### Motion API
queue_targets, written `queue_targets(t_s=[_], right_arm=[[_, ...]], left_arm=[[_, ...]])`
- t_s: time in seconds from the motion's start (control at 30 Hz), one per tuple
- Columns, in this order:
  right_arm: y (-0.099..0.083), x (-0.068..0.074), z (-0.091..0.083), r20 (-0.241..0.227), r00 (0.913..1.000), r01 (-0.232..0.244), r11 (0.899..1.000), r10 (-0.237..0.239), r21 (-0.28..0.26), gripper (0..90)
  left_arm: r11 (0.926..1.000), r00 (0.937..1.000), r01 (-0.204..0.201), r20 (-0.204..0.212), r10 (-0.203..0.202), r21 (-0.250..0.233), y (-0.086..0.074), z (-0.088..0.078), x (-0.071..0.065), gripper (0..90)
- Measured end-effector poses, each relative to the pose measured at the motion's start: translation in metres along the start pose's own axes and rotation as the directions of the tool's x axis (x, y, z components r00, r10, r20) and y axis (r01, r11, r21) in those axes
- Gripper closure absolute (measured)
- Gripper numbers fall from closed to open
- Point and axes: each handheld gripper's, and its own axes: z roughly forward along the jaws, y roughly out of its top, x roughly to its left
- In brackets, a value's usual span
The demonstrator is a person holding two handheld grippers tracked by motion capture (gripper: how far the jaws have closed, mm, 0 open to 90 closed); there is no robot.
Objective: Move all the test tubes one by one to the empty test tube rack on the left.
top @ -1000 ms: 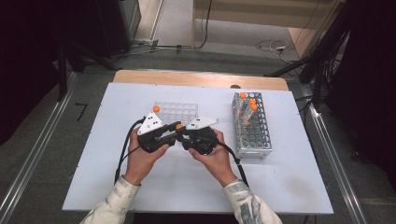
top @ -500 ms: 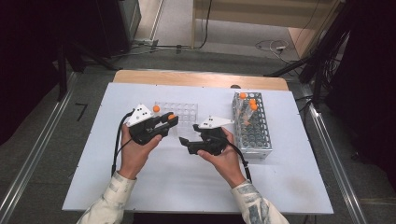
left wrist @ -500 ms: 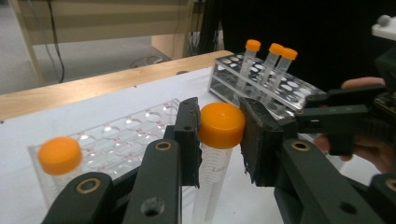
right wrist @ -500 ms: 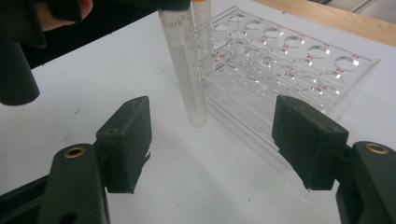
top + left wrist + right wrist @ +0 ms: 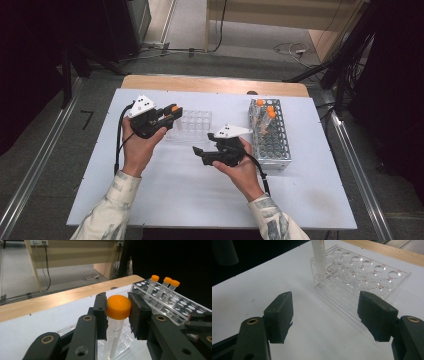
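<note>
So the left gripper (image 5: 117,315) is clamped on a clear plastic tube with an orange screw cap (image 5: 118,307), the 2 jaws pressed against the cap from either side. In the left gripper view the tube body hangs straight down between the jaws, with its lower end in or just over the clear acrylic tube rack (image 5: 120,340); which of the 2 can't be told. In the high view that gripper is seen raised at the left end of the same rack, the orange cap peeking out at its tip.

The right gripper (image 5: 325,315) is held with its jaws wide apart and nothing between them; they have just been opening. Only bare white tabletop (image 5: 262,282) is seen through the gap, with the acrylic rack lying a bit beyond, and the held tube standing at the rack's near corner in that view. In the high view the right gripper is found near the rack's front right corner, apart from it.

Further out, a grey metal mesh rack (image 5: 270,135) is parked on the right side of the tabletop, well apart from the left gripper. 3 more orange-capped tubes (image 5: 163,286) are stood upright at its far end. A wooden strip (image 5: 210,82) is seen along the far edge of the tabletop.
</note>
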Motion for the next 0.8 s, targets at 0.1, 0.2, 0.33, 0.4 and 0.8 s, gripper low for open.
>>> queue_targets(t_s=[0.1,0.2,0.33,0.4,0.8], right_arm=[[0.000,-0.001,-0.001,0.001,1.0000,0.002,1.000,-0.002,0.001,27.6],[0.000,-0.001,-0.001,0.002,1.0000,0.001,1.000,-0.001,-0.001,27.7],[-0.001,-0.001,-0.001,0.001,1.0000,0.004,1.000,-0.004,0.000,27.7],[-0.001,-0.002,-0.001,-0.001,1.0000,0.004,1.000,-0.004,-0.001,27.8],[-0.001,-0.002,-0.001,0.000,1.0000,-0.004,1.000,0.004,0.002,27.9]], left_arm=[[1.0000,0.9998,-0.004,-0.019,0.004,0.002,0.002,0.004,0.004,70.6],[1.0000,0.9996,-0.004,-0.029,0.004,0.007,0.002,0.007,0.008,70.6],[1.0000,0.9991,-0.001,-0.043,0.001,0.005,0.002,0.009,0.013,70.6],[1.0000,0.9987,-0.001,-0.052,0.001,-0.001,0.003,0.010,0.015,70.6],[0.9991,0.9972,-0.034,-0.066,0.036,0.025,-0.001,0.018,0.018,70.6]])
